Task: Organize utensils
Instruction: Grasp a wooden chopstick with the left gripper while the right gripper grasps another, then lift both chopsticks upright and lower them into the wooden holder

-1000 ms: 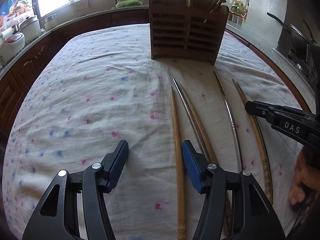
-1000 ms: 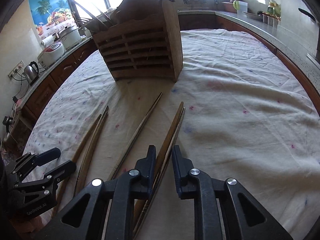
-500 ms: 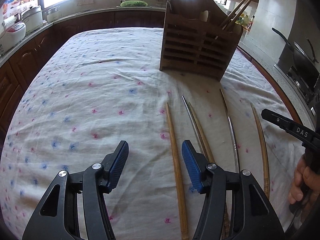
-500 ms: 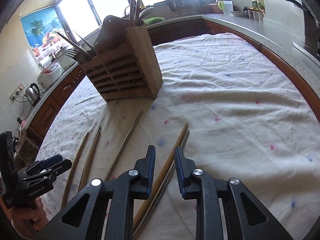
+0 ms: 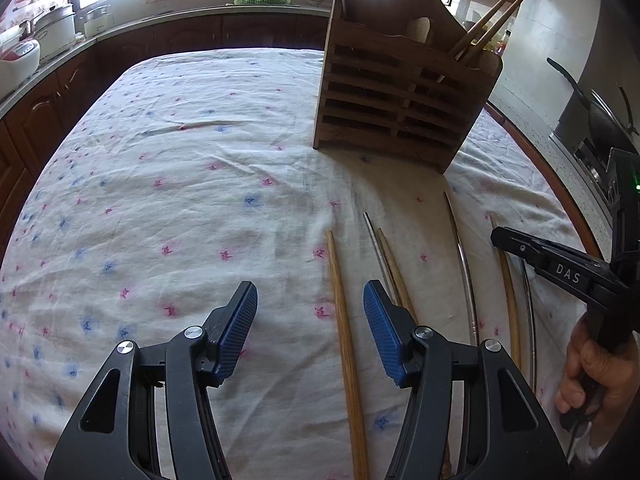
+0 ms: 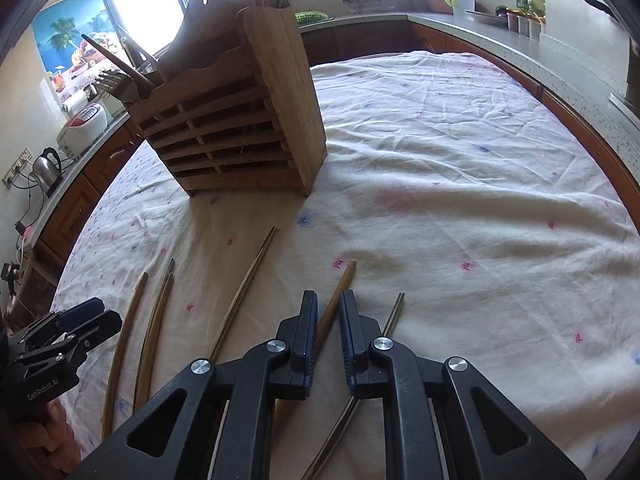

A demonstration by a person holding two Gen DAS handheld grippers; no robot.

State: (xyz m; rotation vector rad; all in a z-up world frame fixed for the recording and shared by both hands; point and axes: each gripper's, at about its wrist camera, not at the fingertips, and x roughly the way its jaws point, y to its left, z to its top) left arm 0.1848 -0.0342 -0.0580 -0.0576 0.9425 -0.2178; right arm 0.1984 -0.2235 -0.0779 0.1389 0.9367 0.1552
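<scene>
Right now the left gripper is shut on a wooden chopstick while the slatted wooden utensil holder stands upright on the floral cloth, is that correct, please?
Not quite: in the left wrist view the left gripper is open and holds nothing; the wooden chopstick lies on the floral cloth between its fingers. The slatted wooden utensil holder does stand upright.

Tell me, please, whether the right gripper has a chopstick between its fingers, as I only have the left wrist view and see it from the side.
Observer: Yes. In the right wrist view a wooden chopstick runs through the narrow gap of the right gripper. I cannot tell whether the pads pinch it.
Operator: Thank you. Where is the metal chopstick next to it?
Observer: The metal chopstick lies on the cloth just outside the gripper's right finger, not in the gap.
Operator: What stands in the holder's left end, as we face it?
Observer: Fork tines stick out of the wooden holder there.
</scene>
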